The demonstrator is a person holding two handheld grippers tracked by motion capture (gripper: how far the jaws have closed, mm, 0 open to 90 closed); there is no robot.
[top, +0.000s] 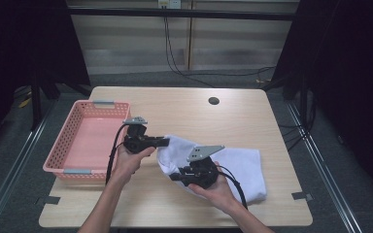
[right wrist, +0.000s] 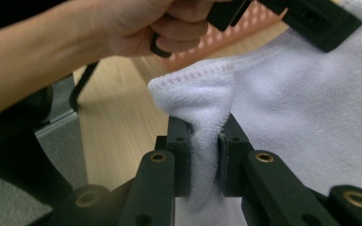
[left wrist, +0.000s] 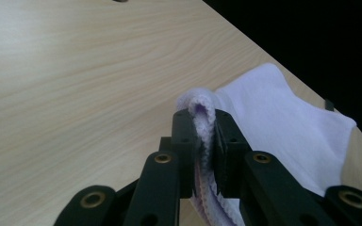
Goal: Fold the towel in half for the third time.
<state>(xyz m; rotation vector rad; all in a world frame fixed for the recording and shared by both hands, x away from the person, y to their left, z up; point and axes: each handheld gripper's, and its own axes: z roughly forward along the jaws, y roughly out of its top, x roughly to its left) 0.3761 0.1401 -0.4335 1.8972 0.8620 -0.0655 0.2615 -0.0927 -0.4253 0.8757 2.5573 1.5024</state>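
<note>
We note the left gripper (left wrist: pixel 202 141) pinching a hemmed edge of the white terry-cloth towel (top: pixel 233 167) lying on the pale wooden table (top: pixel 184 116); the right gripper (right wrist: pixel 202 160) pinches a corner. Its jaws hide the clamped fold; the pink plastic basket (top: pixel 85 141) sits left.

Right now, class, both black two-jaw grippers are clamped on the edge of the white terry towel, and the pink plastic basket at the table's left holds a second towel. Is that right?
Not quite: the pink plastic basket is empty, as the high view shows. Both the left gripper and the right gripper do clamp the white terry towel.
</note>
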